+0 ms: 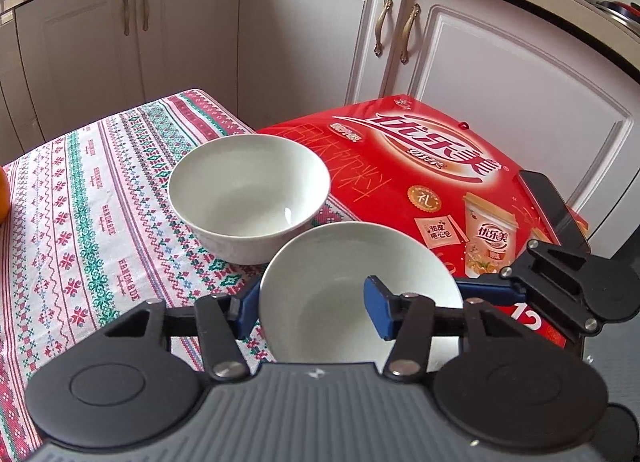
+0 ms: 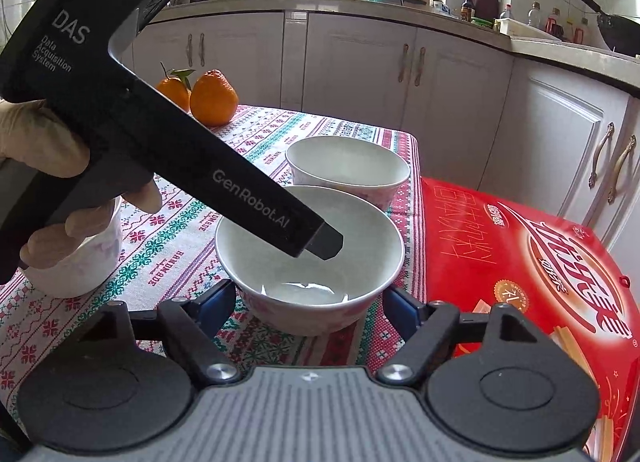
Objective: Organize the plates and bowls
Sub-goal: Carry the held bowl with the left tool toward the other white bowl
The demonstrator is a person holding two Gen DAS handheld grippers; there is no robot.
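Note:
In the left wrist view my left gripper [image 1: 310, 304] is shut on the rim of a white bowl [image 1: 344, 262], one blue pad inside it and one outside. A second white bowl [image 1: 248, 190] stands on the patterned tablecloth [image 1: 80, 222] just beyond. In the right wrist view my right gripper [image 2: 310, 304] is open, its blue fingers on either side of the near white bowl [image 2: 308, 246] without touching it. Another white bowl [image 2: 348, 170] stands behind. The left gripper's black body crosses this view, its tip over the near bowl.
A red gift box [image 1: 440, 166] [image 2: 540, 262] stands right of the table, with the right gripper and a phone at its edge in the left view. Two oranges [image 2: 200, 96] sit at the table's far side. A white cup [image 2: 80, 262] stands left. Cabinets lie behind.

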